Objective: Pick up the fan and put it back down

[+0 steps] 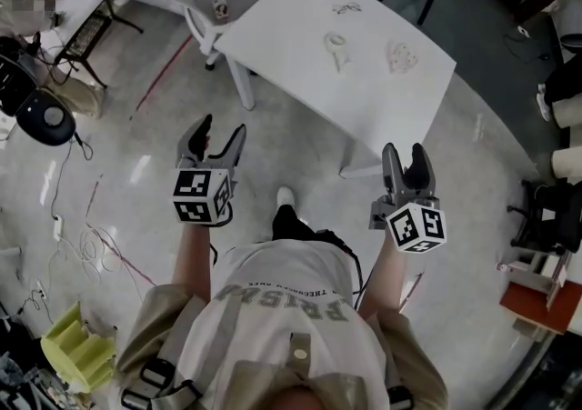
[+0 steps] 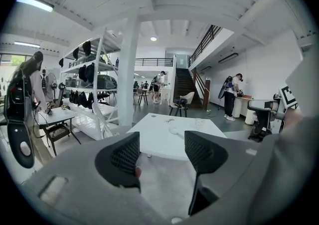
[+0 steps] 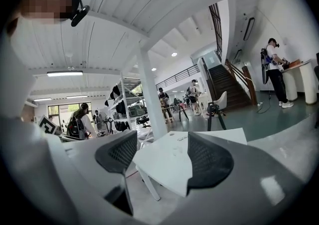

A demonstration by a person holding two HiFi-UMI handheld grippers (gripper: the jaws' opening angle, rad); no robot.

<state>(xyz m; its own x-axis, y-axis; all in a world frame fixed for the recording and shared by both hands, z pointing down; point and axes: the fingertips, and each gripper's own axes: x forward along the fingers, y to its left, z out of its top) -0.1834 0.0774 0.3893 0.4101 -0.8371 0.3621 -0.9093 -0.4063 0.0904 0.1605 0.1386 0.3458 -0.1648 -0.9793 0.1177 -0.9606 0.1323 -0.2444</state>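
Head view: nothing held in left gripper (image 1: 220,134) or right gripper (image 1: 406,155), jaws wide apart on both. Likely fan (image 1: 336,46), small white ring-and-handle thing, lying on table (image 1: 291,26) ahead, well apart. Probably light, stiff plastic, apt to skid; take by handle.

Head camera looking steeply down, gripper cameras facing level past my fingers (image 2: 122,159), all sharing the white worktop (image 1: 273,35) ahead.

White table (image 1: 282,26), three small objects (image 1: 337,46) atop
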